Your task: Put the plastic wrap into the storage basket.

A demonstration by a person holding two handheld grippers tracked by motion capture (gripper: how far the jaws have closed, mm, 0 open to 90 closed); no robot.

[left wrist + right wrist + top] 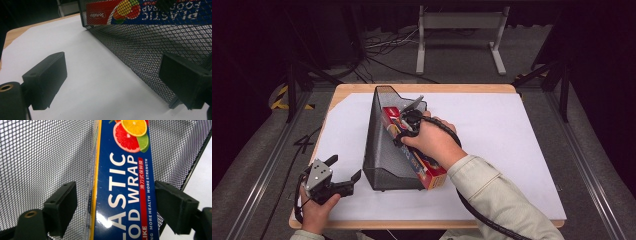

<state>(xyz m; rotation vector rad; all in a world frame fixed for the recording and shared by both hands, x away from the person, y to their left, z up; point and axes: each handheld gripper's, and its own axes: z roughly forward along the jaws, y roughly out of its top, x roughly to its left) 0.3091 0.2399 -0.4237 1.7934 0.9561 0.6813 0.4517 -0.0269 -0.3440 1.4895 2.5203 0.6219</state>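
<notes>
The plastic wrap box [414, 150] is lodged in the black mesh rack [379, 145] on the counter [512, 140] — one end juts out. The right tongs [115, 207] are spread around the box, left jaw apart from it. The left tongs [343, 172] are held wide — nothing gripped, just beside the rack.

High view: fixed above your side of table [512, 150], facing forward and down; covers whole tabletop plus floor beyond far edge.

Left gripper view: rides low at near-left corner, looks along own jaws across white surface toward mesh holder [150, 50], close range.

Right gripper view: looks into holder, very close on plastic wrap box [125, 195].

Shared: you get mesh holder and box in all three views; white surface in high and left gripper views.
</notes>
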